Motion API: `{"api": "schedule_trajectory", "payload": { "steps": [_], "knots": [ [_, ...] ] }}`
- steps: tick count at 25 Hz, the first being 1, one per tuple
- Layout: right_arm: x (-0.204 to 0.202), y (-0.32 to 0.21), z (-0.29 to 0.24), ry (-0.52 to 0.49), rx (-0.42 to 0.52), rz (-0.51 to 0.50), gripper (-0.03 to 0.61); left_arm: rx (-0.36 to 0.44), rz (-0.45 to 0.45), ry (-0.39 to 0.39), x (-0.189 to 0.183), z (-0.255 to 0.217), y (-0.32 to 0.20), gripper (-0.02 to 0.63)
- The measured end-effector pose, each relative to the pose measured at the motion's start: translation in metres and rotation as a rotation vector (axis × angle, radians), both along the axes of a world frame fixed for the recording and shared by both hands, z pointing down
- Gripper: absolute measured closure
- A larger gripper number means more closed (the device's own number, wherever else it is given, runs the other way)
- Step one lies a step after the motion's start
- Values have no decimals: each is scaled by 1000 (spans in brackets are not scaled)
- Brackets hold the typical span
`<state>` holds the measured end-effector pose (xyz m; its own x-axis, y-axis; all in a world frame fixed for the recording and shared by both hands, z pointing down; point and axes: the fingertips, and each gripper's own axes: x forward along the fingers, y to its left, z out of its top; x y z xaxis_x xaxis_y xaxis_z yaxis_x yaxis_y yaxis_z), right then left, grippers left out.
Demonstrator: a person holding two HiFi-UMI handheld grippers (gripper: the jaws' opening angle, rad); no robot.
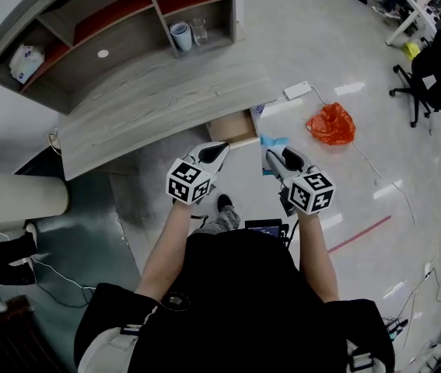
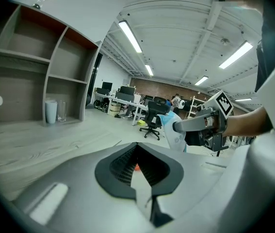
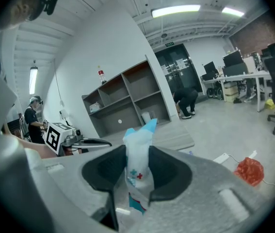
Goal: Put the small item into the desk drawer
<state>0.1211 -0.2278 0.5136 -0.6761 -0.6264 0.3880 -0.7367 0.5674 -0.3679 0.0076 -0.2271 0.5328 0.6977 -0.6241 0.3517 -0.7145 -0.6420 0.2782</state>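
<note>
Right gripper view: crumpled white-and-blue packet (image 3: 139,147) pinched in right tongs (image 3: 137,153).

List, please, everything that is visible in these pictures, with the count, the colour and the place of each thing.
desk: one, grey wood, in front of the person
shelf unit: one, grey with red-brown boards, behind the desk
drawer: one, light wood, pulled out under the desk's right end
cup: one, pale blue, in a shelf compartment
glass: one, clear, beside the cup
plastic bag: one, orange, on the floor at the right
office chair: one, black, far right
small packet: one, white and blue, between the right gripper's jaws
left gripper: one, grey, shut and empty, near the drawer
right gripper: one, grey, shut on the small packet
</note>
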Motion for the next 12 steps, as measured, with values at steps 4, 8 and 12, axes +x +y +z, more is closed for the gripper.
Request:
{"api": "schedule_trajectory", "payload": {
  "steps": [4,8,12],
  "knots": [
    [-11,-22,-4,10,8,0,431,7,-2,7,-11,-4,-23,614],
    [-19,-34,-2,16,2,-3,431,9,-6,14,-19,-4,-37,614],
    [-21,-45,1,21,-4,-17,431,-6,-12,15,-20,2,-45,614]
  ]
}}
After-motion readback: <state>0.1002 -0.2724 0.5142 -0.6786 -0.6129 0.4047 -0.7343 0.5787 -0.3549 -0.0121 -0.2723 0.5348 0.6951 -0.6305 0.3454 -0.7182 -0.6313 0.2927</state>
